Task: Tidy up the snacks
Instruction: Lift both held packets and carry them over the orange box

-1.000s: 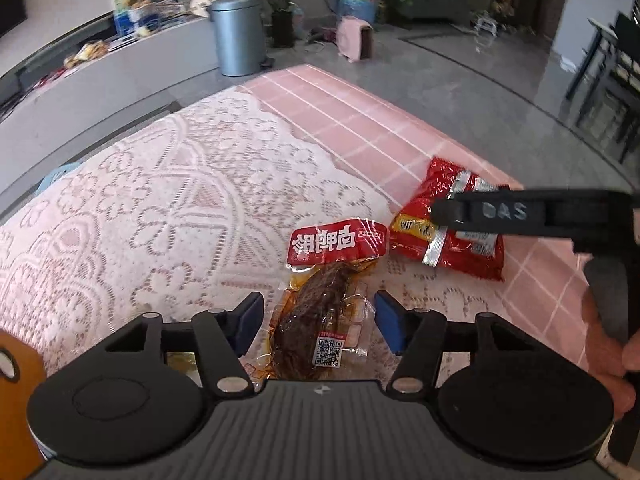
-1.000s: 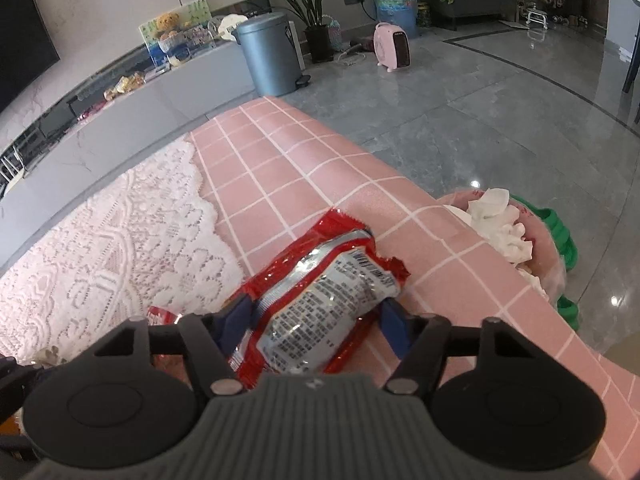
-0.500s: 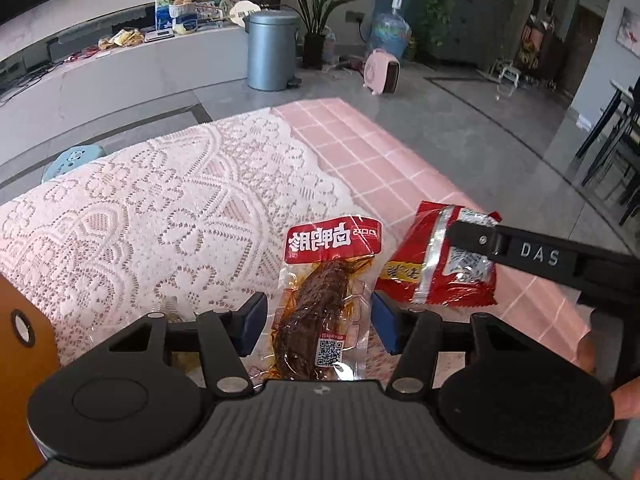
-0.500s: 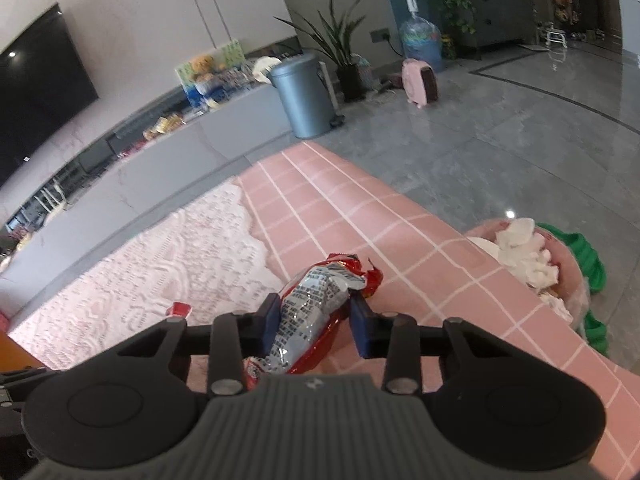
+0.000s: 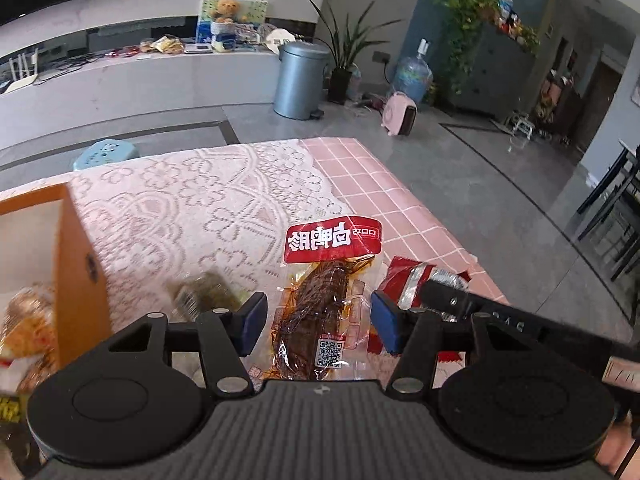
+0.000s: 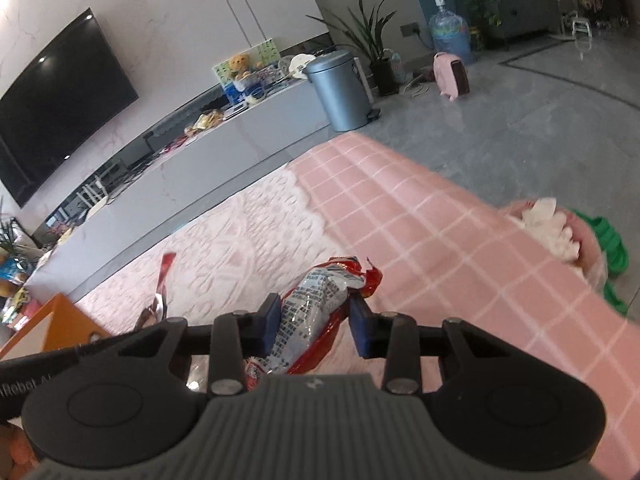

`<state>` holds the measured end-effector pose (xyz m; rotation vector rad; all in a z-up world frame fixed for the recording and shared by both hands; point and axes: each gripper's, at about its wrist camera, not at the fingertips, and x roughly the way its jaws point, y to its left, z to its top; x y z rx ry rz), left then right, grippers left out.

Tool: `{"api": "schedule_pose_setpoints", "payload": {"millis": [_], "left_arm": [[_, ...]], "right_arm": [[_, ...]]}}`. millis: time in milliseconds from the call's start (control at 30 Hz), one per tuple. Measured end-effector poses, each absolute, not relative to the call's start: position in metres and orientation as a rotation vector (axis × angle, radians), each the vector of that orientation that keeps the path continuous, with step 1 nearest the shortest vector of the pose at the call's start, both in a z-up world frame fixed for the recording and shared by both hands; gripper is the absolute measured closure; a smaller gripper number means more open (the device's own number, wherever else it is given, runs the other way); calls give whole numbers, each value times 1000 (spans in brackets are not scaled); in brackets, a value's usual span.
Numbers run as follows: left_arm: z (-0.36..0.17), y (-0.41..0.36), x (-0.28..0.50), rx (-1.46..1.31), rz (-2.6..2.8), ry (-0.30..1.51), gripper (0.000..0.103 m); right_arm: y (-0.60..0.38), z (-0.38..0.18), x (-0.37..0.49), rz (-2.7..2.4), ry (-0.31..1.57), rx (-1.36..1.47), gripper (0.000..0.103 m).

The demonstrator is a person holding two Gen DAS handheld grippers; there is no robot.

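Gripping a red foil snack bag [image 6: 320,312] across its middle, the right tongs [image 6: 314,322] are clenched, the crinkly film buckling between the pads; light and slippery, it holds best at mid-body. The left tongs [image 5: 318,326] straddle a clear vacuum pack of braised duck leg [image 5: 324,308]; whether their pads [image 5: 252,320] press it cannot be told. That pack looks soft and greasy-smooth, so its firm meaty middle is the likeliest hold. Both packs appear raised above the lace-covered desk [image 5: 192,204], beside an orange box [image 5: 80,264].
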<state>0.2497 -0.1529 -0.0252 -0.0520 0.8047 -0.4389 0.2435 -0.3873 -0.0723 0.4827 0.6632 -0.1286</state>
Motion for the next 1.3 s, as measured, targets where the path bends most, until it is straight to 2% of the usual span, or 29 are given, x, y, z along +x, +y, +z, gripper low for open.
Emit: {"api": "schedule_pose_setpoints", "payload": {"millis": [367, 633, 1300], "left_arm": [[10, -95, 206, -139, -387, 741, 38], [23, -52, 193, -216, -335, 720, 38], [26, 45, 193, -327, -206, 683, 38]], "right_arm": [[-328, -44, 183, 3, 632, 480, 69], [-293, -4, 164, 54, 566, 413, 71], [-191, 45, 187, 199, 522, 241, 78]]}}
